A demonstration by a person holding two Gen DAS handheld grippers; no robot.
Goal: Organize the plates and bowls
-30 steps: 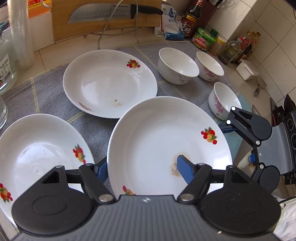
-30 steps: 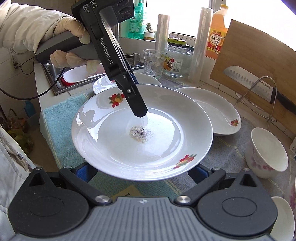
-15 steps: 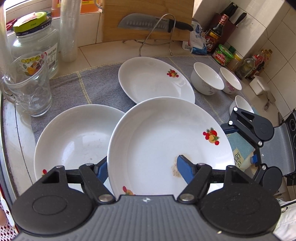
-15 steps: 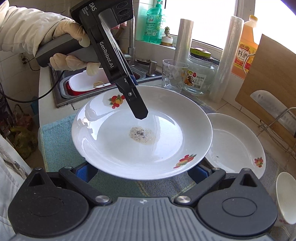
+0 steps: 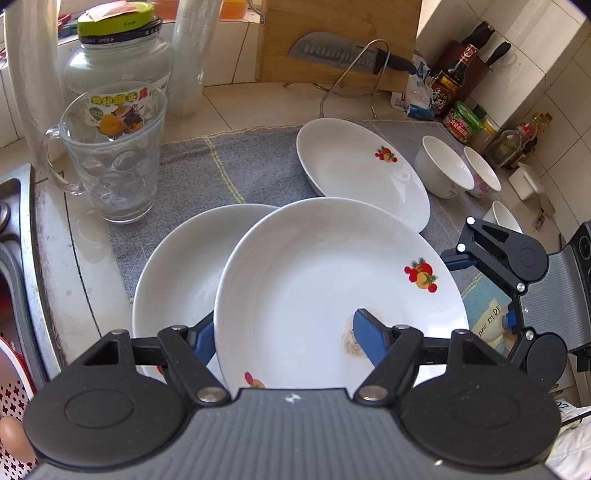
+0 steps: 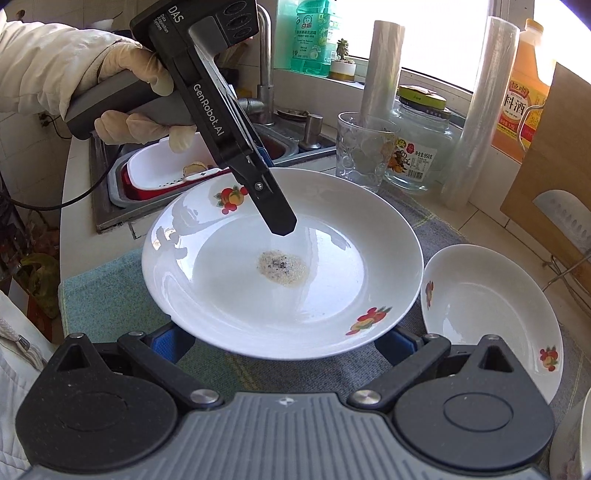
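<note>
**A:** Plate, round white ceramic with fruit prints: where is it?

**B:** Lifted above the grey woven cloth, overlapping a matching white plate lying there. My left tongs pinch its rim, one pad inside and one beneath, so it cannot slip. My right tongs stand spread under the opposite edge, seemingly to steady the weight.

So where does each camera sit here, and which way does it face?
Left wrist: on the left gripper, facing down across the held plate toward the bowls and knife; shows its own fingers and the right gripper.
Right wrist: on the right gripper, facing the sink and window; shows the left gripper, gloved hand and sleeve.
Shared: the held plate, glass mug, jar.
</note>
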